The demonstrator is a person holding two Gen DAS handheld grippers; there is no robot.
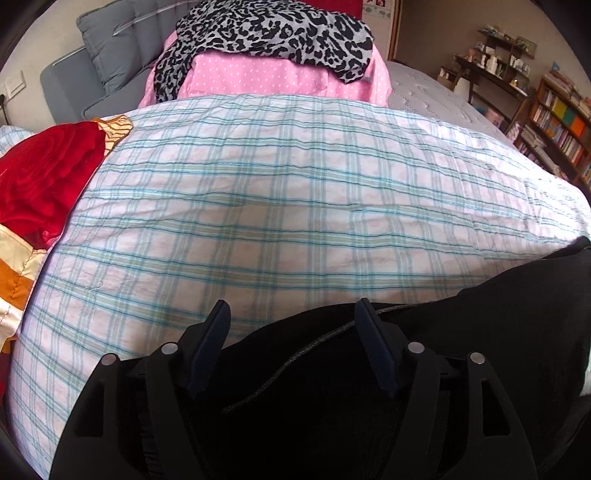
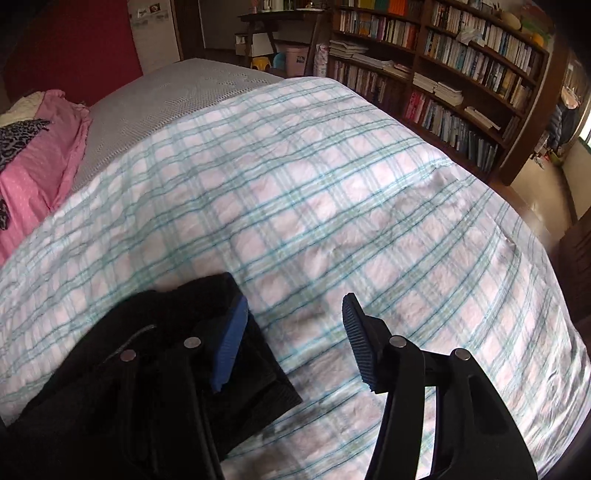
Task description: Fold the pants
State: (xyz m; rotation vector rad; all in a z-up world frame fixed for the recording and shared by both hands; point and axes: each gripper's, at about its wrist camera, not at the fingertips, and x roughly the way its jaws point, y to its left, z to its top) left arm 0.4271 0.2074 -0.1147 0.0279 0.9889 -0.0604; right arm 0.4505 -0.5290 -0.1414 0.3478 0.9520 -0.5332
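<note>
The black pants (image 1: 498,306) lie on the plaid quilt (image 1: 258,206) at the near edge of the left wrist view. My left gripper (image 1: 291,317) hangs over their upper edge, open, with black cloth showing in the gap but neither pad pressing on it. In the right wrist view the pants (image 2: 258,384) end in a squared ribbed corner at lower left. My right gripper (image 2: 293,314) stands open over that corner. Its left finger (image 2: 231,339) is above the cloth, its right finger (image 2: 358,339) over bare quilt (image 2: 369,192).
A leopard-print garment (image 1: 273,33) lies on a pink dotted pile (image 1: 266,81) at the far side of the bed. Red cloth (image 1: 44,181) sits at the left edge. Grey cushions (image 1: 107,51) stand behind. Bookshelves (image 2: 461,66) line the right wall.
</note>
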